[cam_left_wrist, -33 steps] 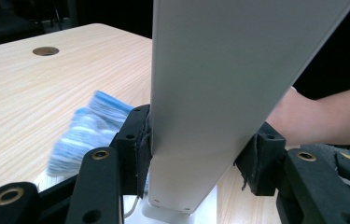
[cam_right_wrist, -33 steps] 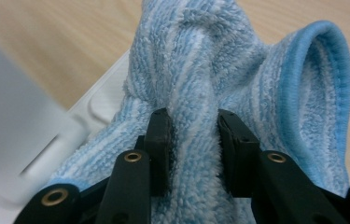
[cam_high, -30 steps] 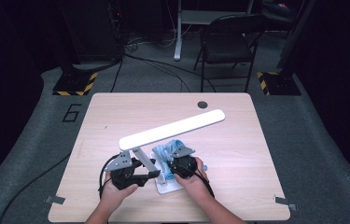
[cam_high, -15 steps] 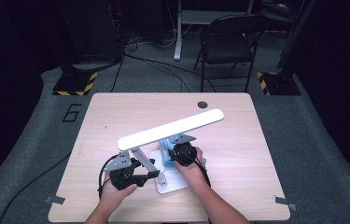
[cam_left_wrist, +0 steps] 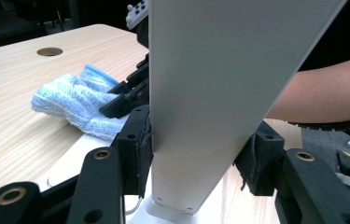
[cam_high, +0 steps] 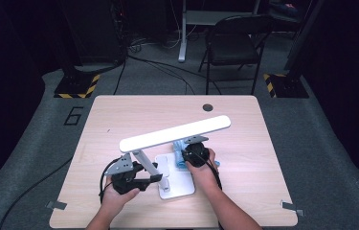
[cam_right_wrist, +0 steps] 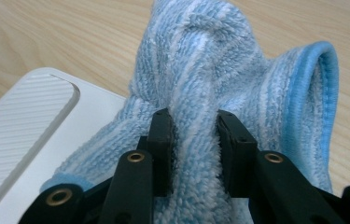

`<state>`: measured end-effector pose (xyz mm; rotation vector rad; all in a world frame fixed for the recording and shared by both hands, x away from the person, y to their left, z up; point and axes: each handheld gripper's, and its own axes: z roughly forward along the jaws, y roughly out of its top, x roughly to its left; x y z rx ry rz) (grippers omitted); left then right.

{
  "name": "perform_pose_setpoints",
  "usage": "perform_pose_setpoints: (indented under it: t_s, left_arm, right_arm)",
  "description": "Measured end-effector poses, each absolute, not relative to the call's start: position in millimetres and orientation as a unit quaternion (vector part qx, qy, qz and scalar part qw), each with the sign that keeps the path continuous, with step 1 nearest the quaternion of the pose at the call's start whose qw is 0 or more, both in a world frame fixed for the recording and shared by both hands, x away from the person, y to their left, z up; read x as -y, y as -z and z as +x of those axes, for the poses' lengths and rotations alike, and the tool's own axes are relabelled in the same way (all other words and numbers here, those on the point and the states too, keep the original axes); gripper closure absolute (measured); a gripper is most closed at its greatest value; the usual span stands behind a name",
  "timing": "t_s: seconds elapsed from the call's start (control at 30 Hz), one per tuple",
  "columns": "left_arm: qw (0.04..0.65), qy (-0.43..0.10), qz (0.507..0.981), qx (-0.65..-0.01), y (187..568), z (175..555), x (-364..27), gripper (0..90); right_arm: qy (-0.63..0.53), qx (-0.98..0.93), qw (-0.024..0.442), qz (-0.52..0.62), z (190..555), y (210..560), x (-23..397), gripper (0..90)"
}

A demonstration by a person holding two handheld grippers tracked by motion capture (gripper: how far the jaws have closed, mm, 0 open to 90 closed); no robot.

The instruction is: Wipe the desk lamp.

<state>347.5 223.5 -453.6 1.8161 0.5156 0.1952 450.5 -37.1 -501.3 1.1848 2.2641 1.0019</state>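
Since the earlier frame the right tongs (cam_high: 190, 154) and the blue striped cloth (cam_high: 181, 152) they carry have shifted across the lamp base (cam_high: 179, 184) toward its far edge, and their jaws have just been closing further on the cloth. The left tongs (cam_high: 152, 177) hold their place.

The wooden surface (cam_high: 119, 115) carries a white desk lamp. Its long lamp head (cam_high: 174, 133) runs tilted above the base, higher at the right end. The flat lamp arm (cam_left_wrist: 210, 93) rises from the base; in the left gripper view the left tongs are clamped on its lower part, one pad on each side.

In the right gripper view the right tongs (cam_right_wrist: 193, 135) are clamped on a bunched fold of the cloth (cam_right_wrist: 219, 65). The cloth lies partly on the corner of the base (cam_right_wrist: 23, 121), partly on the surface beyond it.
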Motion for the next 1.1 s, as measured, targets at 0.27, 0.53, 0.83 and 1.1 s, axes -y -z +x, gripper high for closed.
perform_pose_setpoints:
  t_s: [0.27, 0.53, 0.83, 1.1]
  left_arm:
    - [0.585, -0.082, 0.777, -0.219, 453.8, 348.1, -223.6, 51.5]
    - [0.586, -0.082, 0.774, -0.225, 454.2, 348.2, -225.6, 51.4]
    - [0.583, -0.087, 0.773, -0.232, 453.7, 350.3, -233.2, 52.4]
    - [0.583, -0.086, 0.77, -0.244, 454.1, 352.0, -238.9, 53.9]
  right_arm:
    - [-0.407, -0.827, 0.161, 0.352, 429.2, 485.3, 16.2, 68.4]
    - [-0.401, -0.85, 0.16, 0.303, 415.3, 489.1, -8.6, 68.1]
    - [-0.398, -0.843, 0.144, 0.332, 418.4, 499.8, -1.6, 68.1]
    - [-0.399, -0.841, 0.144, 0.337, 415.4, 501.0, 6.2, 68.0]
